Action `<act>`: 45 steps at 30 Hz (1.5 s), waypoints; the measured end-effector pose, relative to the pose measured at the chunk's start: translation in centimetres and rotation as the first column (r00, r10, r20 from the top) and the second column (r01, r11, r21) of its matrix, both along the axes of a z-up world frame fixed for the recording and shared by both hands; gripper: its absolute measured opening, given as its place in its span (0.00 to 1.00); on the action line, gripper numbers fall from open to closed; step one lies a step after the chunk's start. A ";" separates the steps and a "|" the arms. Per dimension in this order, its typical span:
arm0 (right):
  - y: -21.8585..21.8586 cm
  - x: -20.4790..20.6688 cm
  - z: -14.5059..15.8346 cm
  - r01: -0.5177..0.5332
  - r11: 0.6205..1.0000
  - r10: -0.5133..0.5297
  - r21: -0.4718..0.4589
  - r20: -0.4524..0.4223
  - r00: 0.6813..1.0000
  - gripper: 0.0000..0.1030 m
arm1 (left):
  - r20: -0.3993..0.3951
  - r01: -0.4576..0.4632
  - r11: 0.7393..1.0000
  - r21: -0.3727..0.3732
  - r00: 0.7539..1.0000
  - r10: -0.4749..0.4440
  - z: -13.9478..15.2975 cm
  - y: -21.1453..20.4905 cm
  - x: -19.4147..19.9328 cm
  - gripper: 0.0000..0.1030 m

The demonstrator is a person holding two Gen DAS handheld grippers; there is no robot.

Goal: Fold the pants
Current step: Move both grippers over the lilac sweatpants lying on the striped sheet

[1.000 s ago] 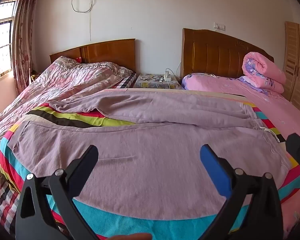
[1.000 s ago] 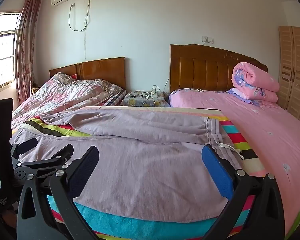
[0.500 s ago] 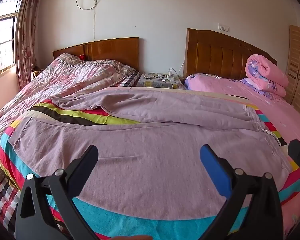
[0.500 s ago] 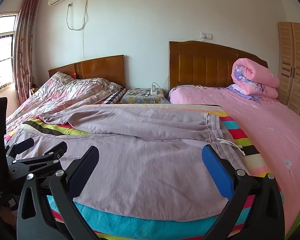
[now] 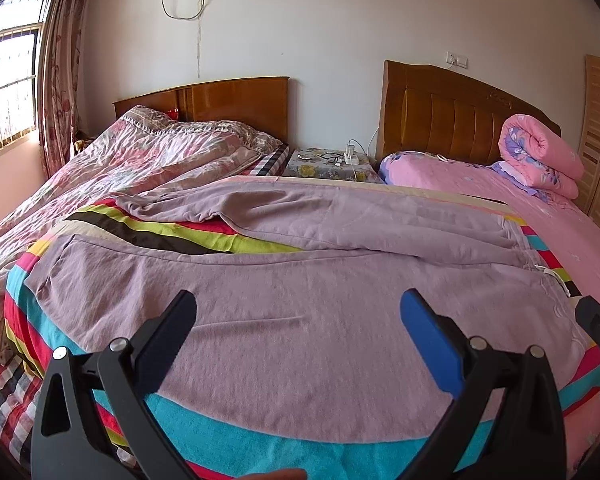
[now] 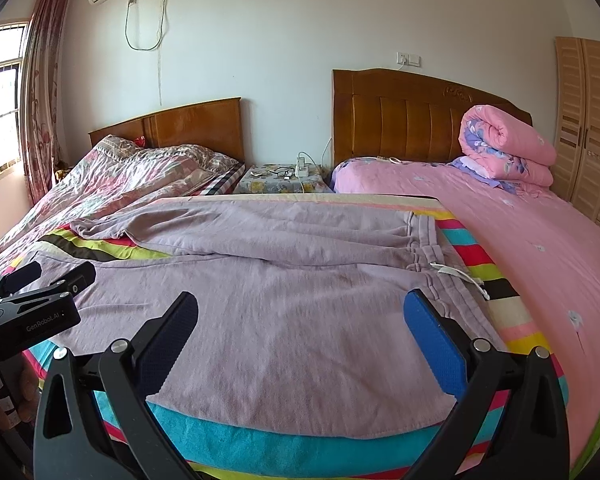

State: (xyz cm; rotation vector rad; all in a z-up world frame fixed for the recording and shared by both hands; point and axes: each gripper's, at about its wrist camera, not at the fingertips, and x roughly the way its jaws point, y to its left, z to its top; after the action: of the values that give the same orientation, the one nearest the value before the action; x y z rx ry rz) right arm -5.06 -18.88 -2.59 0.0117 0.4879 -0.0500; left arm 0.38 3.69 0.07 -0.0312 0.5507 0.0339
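Observation:
Mauve pants (image 5: 300,280) lie spread on a striped blanket (image 5: 172,240), waistband with a white drawstring (image 5: 552,276) at the right, legs toward the left, the far leg rumpled. My left gripper (image 5: 298,312) is open and empty above the near leg. My right gripper (image 6: 300,312) is open and empty above the near hip part of the pants (image 6: 300,280), close to the waistband (image 6: 428,248). The left gripper also shows at the left edge of the right wrist view (image 6: 48,276).
The striped blanket's near edge (image 6: 292,448) hangs toward me. A bed with a floral quilt (image 5: 140,160) is at the left, a pink bed (image 6: 540,248) with a rolled quilt (image 6: 504,148) at the right, a nightstand (image 6: 280,180) between them, a wardrobe (image 6: 588,120) at the far right.
Both grippers have tilted up slightly and moved a little; the room sits lower in both views. The jaws stay open and the pants have not moved.

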 end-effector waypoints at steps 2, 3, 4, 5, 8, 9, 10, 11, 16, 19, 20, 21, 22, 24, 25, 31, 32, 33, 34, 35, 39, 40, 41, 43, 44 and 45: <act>-0.1 0.1 -0.1 0.003 1.000 -0.003 0.003 -0.004 1.000 0.96 | 0.000 0.004 1.000 0.003 1.000 -0.004 0.0 0.2 0.0 0.99; -0.2 0.1 -0.2 0.004 1.000 -0.004 0.004 -0.005 1.000 0.96 | 0.000 0.005 1.000 0.005 1.000 -0.005 0.0 0.3 0.0 0.99; -0.2 0.2 -0.1 0.005 1.000 -0.005 0.005 -0.005 1.000 0.96 | 0.002 0.005 1.000 0.008 1.000 -0.005 0.0 0.3 0.0 0.99; -0.3 0.3 -0.1 0.007 1.000 -0.007 0.005 -0.006 1.000 0.96 | 0.002 0.005 1.000 0.009 1.000 -0.005 0.0 0.3 0.0 0.99; -0.4 0.6 -0.1 0.007 1.000 -0.007 -0.003 -0.005 1.000 0.96 | -0.012 0.010 1.000 0.000 1.000 -0.010 -0.2 0.4 0.3 0.99; -0.5 0.9 -0.1 0.006 1.000 -0.006 -0.008 -0.004 1.000 0.96 | -0.019 0.012 1.000 -0.004 1.000 -0.012 -0.3 0.5 0.5 0.99; -0.5 1.2 -0.1 0.007 1.000 -0.007 -0.015 -0.005 1.000 0.96 | -0.028 0.015 1.000 -0.009 0.999 -0.016 -0.5 0.6 0.7 0.99; -0.5 1.5 -0.2 0.007 1.000 -0.007 -0.023 -0.006 1.000 0.96 | -0.034 0.015 1.000 -0.013 0.999 -0.016 -0.7 0.7 1.0 0.99; -1.3 4.0 0.0 0.019 1.000 -0.020 -0.017 -0.015 1.000 0.96 | -0.111 -0.010 0.995 -0.099 0.994 -0.001 -1.8 2.6 3.1 0.99; -1.5 4.9 0.6 0.022 1.000 -0.022 -0.008 -0.003 1.000 0.96 | -0.127 -0.032 0.992 -0.125 0.992 0.016 -2.2 4.1 4.1 0.99; -1.4 5.1 0.8 0.019 1.000 -0.019 -0.009 0.001 1.000 0.96 | -0.127 -0.037 0.990 -0.133 0.992 0.020 -2.2 4.6 4.3 0.99; -1.3 5.4 0.9 0.014 1.000 -0.014 -0.012 0.003 1.000 0.96 | -0.123 -0.045 0.989 -0.141 0.992 0.028 -2.1 5.0 4.4 0.99; -1.1 5.6 1.1 0.009 1.000 -0.009 -0.018 0.007 1.000 0.96 | -0.117 -0.055 0.988 -0.145 0.992 0.038 -2.0 5.4 4.5 0.99; -0.9 6.0 1.6 0.006 1.000 -0.006 -0.027 0.014 1.000 0.96 | -0.108 -0.056 0.988 -0.144 0.993 0.041 -1.5 6.0 4.7 0.99; -0.8 6.3 1.8 0.006 1.000 -0.005 -0.030 0.017 1.000 0.96 | -0.107 -0.054 0.990 -0.132 0.993 0.040 -1.3 6.1 4.8 0.99; -0.3 7.7 2.0 -0.008 0.999 0.008 -0.035 0.003 1.000 0.96 | -0.040 -0.072 0.997 -0.006 0.997 0.071 -0.1 5.9 4.7 0.99; -0.2 8.0 1.9 -0.010 0.999 0.010 -0.035 -0.003 1.000 0.96 | -0.036 -0.070 0.997 0.013 0.997 0.071 -0.1 5.9 4.8 0.99; -0.1 8.2 1.7 -0.013 0.999 0.013 -0.034 -0.009 1.000 0.96 | -0.032 -0.061 0.998 0.015 0.998 0.061 0.0 5.9 4.9 0.99; 0.0 8.4 1.5 -0.016 0.999 0.015 -0.032 -0.014 1.000 0.96 | -0.032 -0.051 0.999 0.012 0.998 0.052 0.0 6.0 5.1 0.99; 0.0 8.6 1.4 -0.018 0.999 0.017 -0.031 -0.019 1.000 0.96 | -0.033 -0.048 0.999 0.009 0.998 0.048 -0.1 6.1 5.2 0.99; 0.1 9.9 0.8 -0.022 0.999 0.021 -0.029 -0.044 0.999 0.96 | 0.001 -0.057 0.998 0.001 0.998 0.057 -0.2 6.6 5.7 0.99; 0.0 10.3 0.7 -0.022 0.999 0.021 -0.028 -0.051 0.998 0.96 | 0.009 -0.068 0.998 0.004 0.998 0.068 -0.2 6.8 5.9 0.99; 0.0 10.7 0.6 -0.023 0.999 0.021 -0.026 -0.058 0.998 0.96 | 0.010 -0.075 0.997 -0.007 0.997 0.075 -0.2 7.2 6.2 0.99; -0.1 11.7 0.5 -0.022 0.999 0.021 -0.023 -0.070 0.997 0.96 | 0.000 -0.087 0.995 -0.045 0.996 0.087 -0.2 8.2 6.9 0.99; -0.2 12.2 0.5 -0.022 1.000 0.021 -0.020 -0.075 0.997 0.96 | -0.003 -0.091 0.994 -0.060 0.996 0.091 -0.1 8.6 7.3 0.99; -0.3 12.8 0.5 -0.022 1.000 0.020 -0.017 -0.080 0.997 0.96 | -0.005 -0.094 0.993 -0.065 0.996 0.093 -0.1 8.9 7.6 0.99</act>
State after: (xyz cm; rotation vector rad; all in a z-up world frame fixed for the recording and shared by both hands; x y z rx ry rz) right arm 7.69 -19.19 -2.11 -0.0130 0.5675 -0.0341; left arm 8.02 12.64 -0.01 -0.1210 0.5515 0.1072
